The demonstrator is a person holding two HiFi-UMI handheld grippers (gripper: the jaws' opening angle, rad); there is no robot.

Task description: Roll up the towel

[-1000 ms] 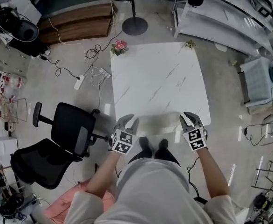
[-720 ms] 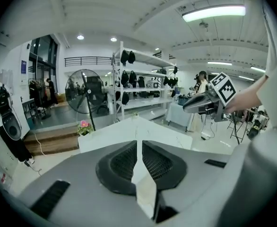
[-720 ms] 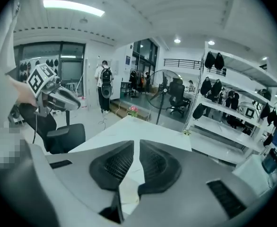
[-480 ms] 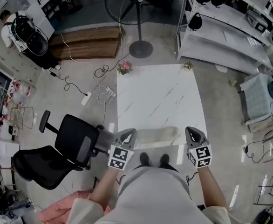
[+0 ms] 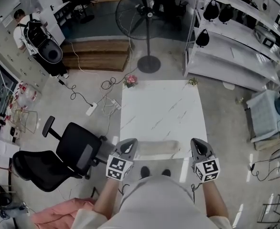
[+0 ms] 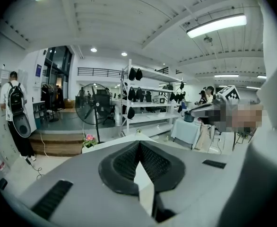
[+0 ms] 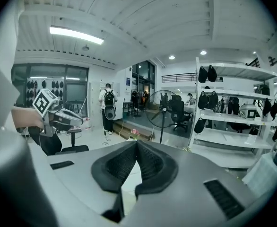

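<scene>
towel (image 5: 156, 148): lower centre, on near edge of bench (image 5: 161, 109), between grippers | left gripper (image 5: 128, 146) jaws just closed, right gripper (image 5: 199, 146) jaws together, both empty | judged soft, light, limp: pinch both end corners

Table top (image 5: 161, 106): marble free across the middle, room for me to pass. Near edge: rolled towel (image 5: 156, 148) lying crosswise. Far corners: flower pot (image 5: 130, 80) on my left, small plant (image 5: 193, 82) on my right. Left flank: office chair (image 5: 66, 154) close by. Beyond: fan stand (image 5: 148, 63). Right: shelving (image 5: 235, 63)
</scene>
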